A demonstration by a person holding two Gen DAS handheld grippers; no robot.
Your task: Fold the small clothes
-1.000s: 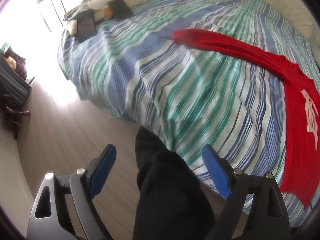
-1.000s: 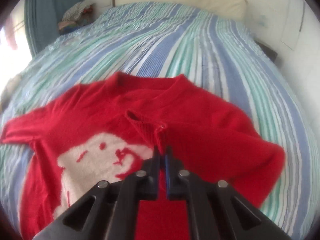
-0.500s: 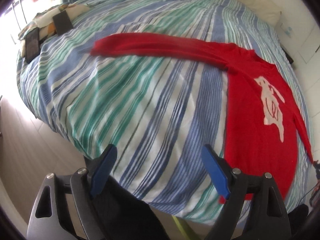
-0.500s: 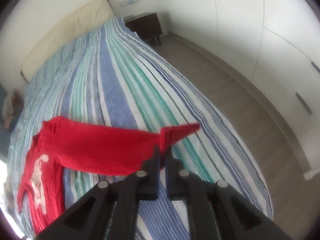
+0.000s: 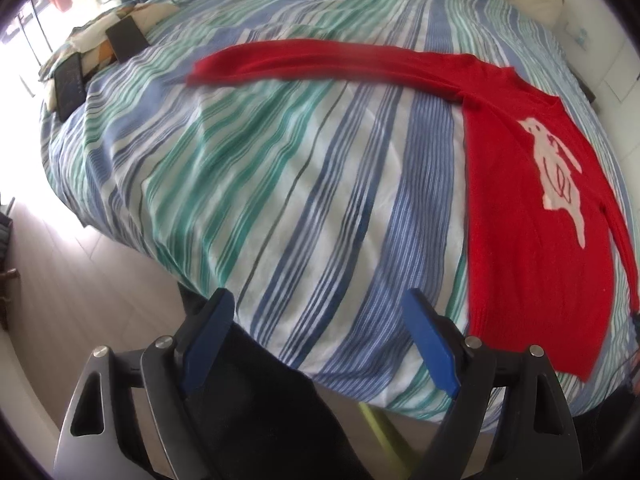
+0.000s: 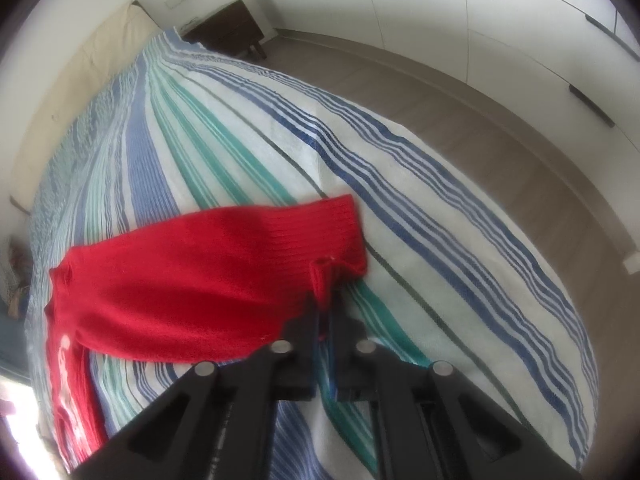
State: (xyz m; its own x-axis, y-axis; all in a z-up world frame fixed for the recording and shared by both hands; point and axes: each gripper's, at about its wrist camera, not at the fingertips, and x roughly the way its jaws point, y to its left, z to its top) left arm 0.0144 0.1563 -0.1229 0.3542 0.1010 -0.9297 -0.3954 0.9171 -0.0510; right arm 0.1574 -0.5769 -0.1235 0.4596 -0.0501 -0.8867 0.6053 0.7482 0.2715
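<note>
A red sweater [image 5: 528,216] with a white rabbit design lies spread on the striped bedspread [image 5: 280,184]. One sleeve stretches out to the left across the bed. My left gripper [image 5: 316,340] is open and empty, above the bed's near edge, apart from the sweater. In the right wrist view my right gripper [image 6: 325,308] is shut on the cuff of the other red sleeve [image 6: 224,280], which is pulled out straight over the bedspread [image 6: 420,208].
Dark flat objects [image 5: 126,38] and a patterned cloth lie at the bed's far left corner. A dark nightstand [image 6: 228,32] stands by the headboard. White cupboard doors [image 6: 520,20] line the wall past a strip of wooden floor [image 6: 480,128]. My dark trouser leg [image 5: 260,412] is below the left gripper.
My right gripper has pulled the sleeve cuff out to the right, away from the sweater's body. My left gripper has swung from the floor side up toward the bed and stayed open.
</note>
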